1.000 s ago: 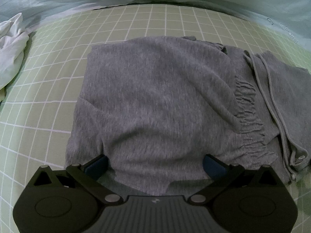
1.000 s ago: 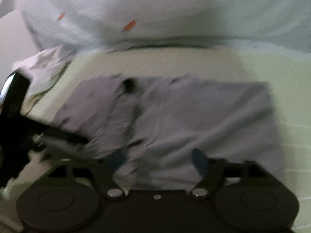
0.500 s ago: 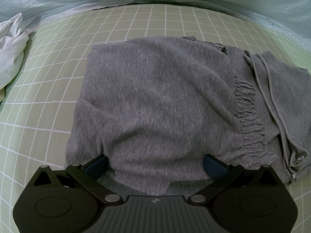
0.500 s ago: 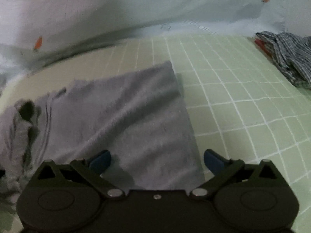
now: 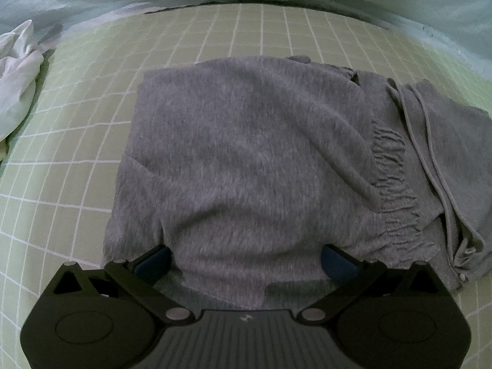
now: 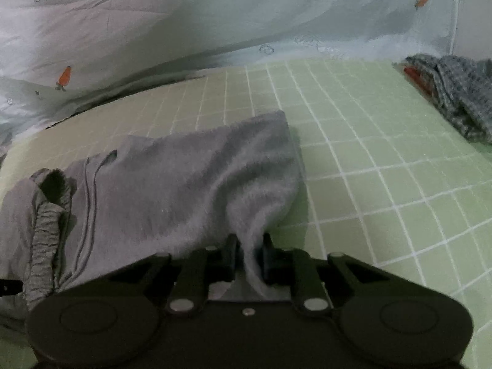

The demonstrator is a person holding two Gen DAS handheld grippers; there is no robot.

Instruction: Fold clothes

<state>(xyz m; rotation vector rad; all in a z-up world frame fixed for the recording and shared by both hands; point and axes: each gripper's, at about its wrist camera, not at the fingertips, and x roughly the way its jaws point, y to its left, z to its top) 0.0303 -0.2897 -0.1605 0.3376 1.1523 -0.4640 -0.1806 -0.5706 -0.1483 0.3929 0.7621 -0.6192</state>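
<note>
Green checked bedding point(image 5: 77, 160) carries the grey garment point(image 5: 246, 160). At six o'clock the left gripper point(image 5: 246, 261) straddles its near hem, fingers released; the right gripper point(image 6: 249, 255) is clenched on a lifted corner. Likely mid-fold: next, carry that corner toward twelve o'clock, short of the quilt point(image 6: 184, 30).

Trousers point(image 5: 246, 160) on the sheet point(image 5: 77, 123), quilt point(image 6: 184, 30) behind, shirt point(image 6: 461, 101) far right
</note>
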